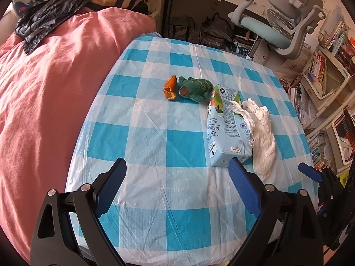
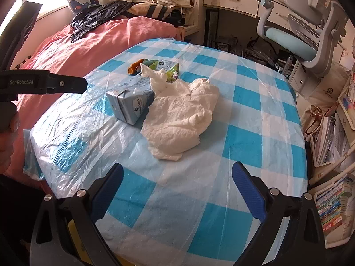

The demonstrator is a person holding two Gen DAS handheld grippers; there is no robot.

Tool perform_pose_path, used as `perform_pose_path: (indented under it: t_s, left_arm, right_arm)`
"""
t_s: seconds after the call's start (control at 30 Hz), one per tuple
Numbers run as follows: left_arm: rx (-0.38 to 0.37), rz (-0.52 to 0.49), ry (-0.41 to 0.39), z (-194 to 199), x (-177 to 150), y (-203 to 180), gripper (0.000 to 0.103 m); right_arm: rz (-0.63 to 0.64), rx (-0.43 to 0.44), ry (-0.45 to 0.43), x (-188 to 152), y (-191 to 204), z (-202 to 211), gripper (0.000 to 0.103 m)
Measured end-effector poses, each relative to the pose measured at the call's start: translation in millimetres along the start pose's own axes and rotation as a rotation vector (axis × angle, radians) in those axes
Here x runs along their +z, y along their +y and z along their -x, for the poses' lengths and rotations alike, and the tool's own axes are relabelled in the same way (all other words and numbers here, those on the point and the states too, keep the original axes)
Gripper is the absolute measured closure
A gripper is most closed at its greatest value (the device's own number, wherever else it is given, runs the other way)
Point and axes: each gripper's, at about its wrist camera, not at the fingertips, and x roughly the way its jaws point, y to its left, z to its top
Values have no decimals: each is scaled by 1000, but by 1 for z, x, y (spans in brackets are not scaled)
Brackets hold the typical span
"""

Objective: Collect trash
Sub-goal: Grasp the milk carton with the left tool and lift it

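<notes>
Hovering over the near edge of the checked table cover (image 1: 155, 146), I see my left gripper (image 1: 177, 173) and right gripper (image 2: 177, 177) both spread wide and empty. Bare cloth lies ahead of each. The milk carton (image 1: 224, 130) lies beside the crumpled tissue (image 2: 179, 115), touching it; orange peel (image 1: 170, 88) and a green knitted toy (image 1: 195, 87) sit beyond. From the right view the peel is mostly hidden behind the carton. A pink bedcover (image 1: 44, 88) borders the left edge.
</notes>
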Motion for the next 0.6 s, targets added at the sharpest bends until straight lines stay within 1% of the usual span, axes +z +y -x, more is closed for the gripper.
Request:
perform_pose_path:
  t_s: [0.23,0.4,0.6]
  left_arm:
    - [-1,-22,0,-16,16,-8,13]
    - [0,-51,9,-33,29,-17,13]
    - [-16,-79,25,-57,48,-31,13]
  right_arm:
    - [-13,-20,-13,20,-3,-19,9]
    - [-2,-59,-2,33,-5,-36,9]
    - [1,-56,-10,50,-11,-53,9]
